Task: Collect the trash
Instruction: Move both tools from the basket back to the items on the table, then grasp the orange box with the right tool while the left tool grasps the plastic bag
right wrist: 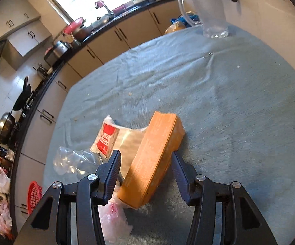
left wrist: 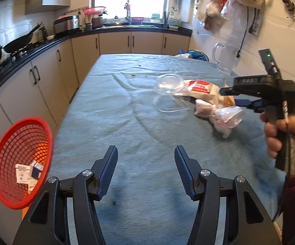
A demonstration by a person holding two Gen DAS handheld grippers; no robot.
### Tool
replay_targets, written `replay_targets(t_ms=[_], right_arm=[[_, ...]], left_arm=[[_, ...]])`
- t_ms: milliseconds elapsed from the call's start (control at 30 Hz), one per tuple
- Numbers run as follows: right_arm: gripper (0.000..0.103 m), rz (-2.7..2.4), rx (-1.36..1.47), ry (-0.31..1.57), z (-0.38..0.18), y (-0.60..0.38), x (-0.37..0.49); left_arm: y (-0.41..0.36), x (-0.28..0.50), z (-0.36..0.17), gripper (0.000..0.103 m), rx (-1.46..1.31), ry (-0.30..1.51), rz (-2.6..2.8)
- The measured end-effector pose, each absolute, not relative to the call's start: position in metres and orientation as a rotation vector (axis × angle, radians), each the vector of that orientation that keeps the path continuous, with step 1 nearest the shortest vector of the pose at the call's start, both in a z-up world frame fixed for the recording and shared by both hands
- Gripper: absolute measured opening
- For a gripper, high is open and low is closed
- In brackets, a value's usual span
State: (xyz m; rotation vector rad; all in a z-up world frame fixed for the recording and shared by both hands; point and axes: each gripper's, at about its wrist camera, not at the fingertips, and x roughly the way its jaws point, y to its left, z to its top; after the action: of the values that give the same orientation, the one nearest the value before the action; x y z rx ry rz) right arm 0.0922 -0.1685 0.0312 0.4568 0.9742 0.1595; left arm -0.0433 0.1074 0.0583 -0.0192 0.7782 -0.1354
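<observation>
Nearest to us, our left gripper (left wrist: 146,161) hangs with its jaws spread and nothing between them, over a bare stretch of the grey-blue cloth-covered table (left wrist: 127,112). Just off that table's near left edge sits the red plastic mesh basket (left wrist: 22,161), already holding a few small white and blue cartons (left wrist: 27,172). Our right gripper (right wrist: 146,161) is also parted, and the flat orange cardboard box (right wrist: 155,161) lies between its jaws; the right pad looks close to the box's side, but we see no squeeze on it yet, so we count it as not gripped. Beside the box on the table lie a clear plastic bag with a red and white label (right wrist: 114,138) and crumpled clear and pinkish plastic wrap (right wrist: 114,218), and a little farther along the table two clear round plastic lids (left wrist: 168,91). At the table's far right corner stands a tall clear glass pitcher (right wrist: 210,10). Our worry is that the box lies askew to the jaws, so closing now may twist it or let it slip out on the carry to the basket. The left pad could also snag the loose wrap and drag it along, and a wide swing might brush the lids.
</observation>
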Motion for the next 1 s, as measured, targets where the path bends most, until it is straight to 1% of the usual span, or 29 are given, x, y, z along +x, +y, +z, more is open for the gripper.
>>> replay_targets(t_ms=[33, 67, 100, 167, 233, 400, 567, 900, 1000], right_arm=[[0.053, 0.157, 0.454, 0.976, 0.029, -0.168, 0.091], [0.048, 0.162, 0.459, 0.972, 0.028, -0.171, 0.088], [0.047, 0.169, 0.461, 0.966, 0.028, -0.175, 0.086], [0.036, 0.162, 0.446, 0.952, 0.031, -0.180, 0.080], [0.029, 0.148, 0.432, 0.942, 0.032, -0.186, 0.075], [0.029, 0.205, 0.483, 0.912, 0.025, -0.208, 0.066], [0.030, 0.254, 0.520, 0.887, 0.018, -0.215, 0.070], [0.030, 0.291, 0.589, 0.901, 0.011, -0.220, 0.071], [0.028, 0.246, 0.577, 0.829, 0.022, -0.230, 0.061]], left_arm=[[0.104, -0.042, 0.059, 0.057, -0.018, 0.780, -0.143], [0.099, -0.039, 0.061, 0.058, -0.017, 0.782, -0.151], [0.095, -0.038, 0.062, 0.059, -0.017, 0.785, -0.160], [0.084, -0.034, 0.065, 0.060, -0.024, 0.792, -0.194], [0.074, -0.030, 0.068, 0.062, -0.027, 0.798, -0.221], [0.041, -0.013, 0.076, 0.069, -0.059, 0.811, -0.285], [0.015, 0.013, 0.076, 0.069, -0.086, 0.837, -0.281], [-0.004, 0.065, 0.046, 0.069, -0.249, 0.969, -0.225], [-0.011, 0.072, 0.038, 0.069, -0.239, 0.981, -0.207]])
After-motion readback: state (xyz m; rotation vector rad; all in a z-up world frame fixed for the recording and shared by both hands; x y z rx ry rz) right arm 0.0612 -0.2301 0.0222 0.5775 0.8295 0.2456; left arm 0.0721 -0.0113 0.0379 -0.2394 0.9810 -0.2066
